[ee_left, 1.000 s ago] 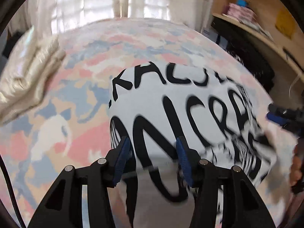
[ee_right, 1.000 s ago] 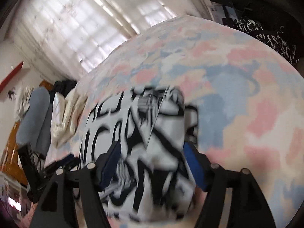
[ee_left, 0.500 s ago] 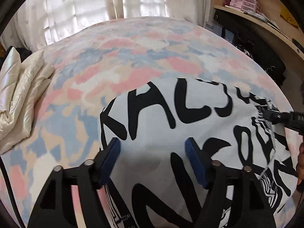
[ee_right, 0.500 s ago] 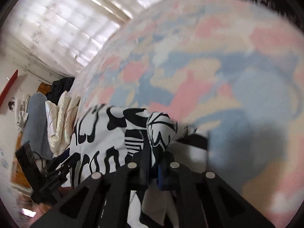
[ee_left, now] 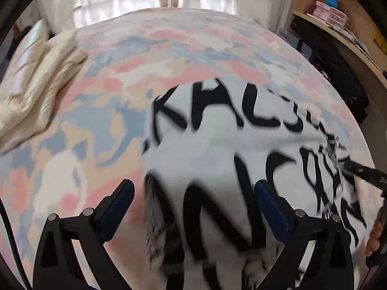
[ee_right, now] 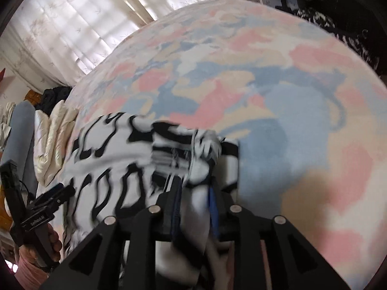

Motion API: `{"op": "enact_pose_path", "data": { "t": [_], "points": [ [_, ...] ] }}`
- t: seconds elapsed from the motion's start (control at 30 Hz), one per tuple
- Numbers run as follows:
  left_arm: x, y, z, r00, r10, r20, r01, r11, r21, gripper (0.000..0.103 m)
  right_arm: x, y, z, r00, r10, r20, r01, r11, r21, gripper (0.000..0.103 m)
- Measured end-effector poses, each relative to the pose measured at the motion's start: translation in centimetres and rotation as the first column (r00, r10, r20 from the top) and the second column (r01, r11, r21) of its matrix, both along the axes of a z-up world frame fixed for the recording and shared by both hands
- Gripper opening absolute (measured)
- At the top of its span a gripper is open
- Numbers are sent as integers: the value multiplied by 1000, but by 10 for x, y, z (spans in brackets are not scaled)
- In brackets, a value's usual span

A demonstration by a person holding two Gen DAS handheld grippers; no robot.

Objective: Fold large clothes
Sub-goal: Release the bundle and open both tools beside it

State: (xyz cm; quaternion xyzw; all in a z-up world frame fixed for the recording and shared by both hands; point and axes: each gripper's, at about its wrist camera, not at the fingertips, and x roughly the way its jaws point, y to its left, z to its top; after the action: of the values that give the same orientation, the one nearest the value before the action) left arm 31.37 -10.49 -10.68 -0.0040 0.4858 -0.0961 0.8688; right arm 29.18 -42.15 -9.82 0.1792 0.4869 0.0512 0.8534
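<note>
A white garment with big black lettering (ee_left: 217, 145) lies folded on the pastel patchwork bed cover (ee_left: 96, 125). My left gripper (ee_left: 193, 188) hovers over the garment's near left part with its jaws opening wide; the cloth lies below and between them, untouched by the blue pads. My right gripper (ee_right: 194, 193) sits at the garment's right edge (ee_right: 193, 149). A bunch of cloth fills the narrow gap between its pads as the jaws start opening. Each gripper shows in the other's view: the right gripper (ee_left: 362, 171) and the left gripper (ee_right: 50, 198), held by a hand.
A cream quilt (ee_left: 31, 77) is heaped at the bed's left side, next to a grey pillow (ee_right: 21, 133). Curtained windows stand behind the bed. A wooden shelf with small boxes (ee_left: 331, 14) and dark clothes (ee_left: 338, 84) flank the bed's right side.
My left gripper's jaws spread from a narrow gap over the cloth to wide open. My right gripper closed tight on the garment's right edge, then slackened slightly, and sank toward the bed.
</note>
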Motion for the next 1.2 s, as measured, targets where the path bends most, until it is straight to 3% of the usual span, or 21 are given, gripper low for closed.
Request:
{"op": "enact_pose_path", "data": {
  "t": [0.1,0.2,0.3,0.37,0.47,0.53,0.7,0.77,0.93,1.2],
  "points": [
    [-35,10,10,1000,27,10,-27,1000,2,98,-30,10,24,997,44,61,-42,999,-32,31],
    [-66,13,16,1000,28,11,-28,999,-22,98,-57,28,41,987,131,94,-133,991,15,32],
    [-86,13,12,999,33,5,-33,999,-40,98,-75,51,42,973,208,100,-212,977,26,34],
    [-93,13,4,999,45,1,-45,999,-28,92,-83,63,34,966,246,84,-248,969,9,36],
    [-95,17,-12,997,66,-29,-68,996,-55,92,-87,65,13,976,218,25,-216,975,-54,33],
    [-98,20,-13,997,74,-29,-76,994,-75,92,-93,53,8,981,191,35,-189,981,-33,28],
    [-98,18,-11,998,68,-13,-68,997,-46,92,-107,28,13,989,139,58,-137,990,-22,28],
    [-97,19,-12,997,73,-26,-74,996,-55,93,-110,22,10,994,100,33,-97,992,-74,37],
    [-94,26,-17,992,102,-69,-107,992,-74,102,-112,12,4,996,81,30,-81,997,-2,38],
    [-93,30,-20,985,121,-123,-133,986,-97,102,-114,21,6,993,111,33,-110,993,-39,52]
  ]
}}
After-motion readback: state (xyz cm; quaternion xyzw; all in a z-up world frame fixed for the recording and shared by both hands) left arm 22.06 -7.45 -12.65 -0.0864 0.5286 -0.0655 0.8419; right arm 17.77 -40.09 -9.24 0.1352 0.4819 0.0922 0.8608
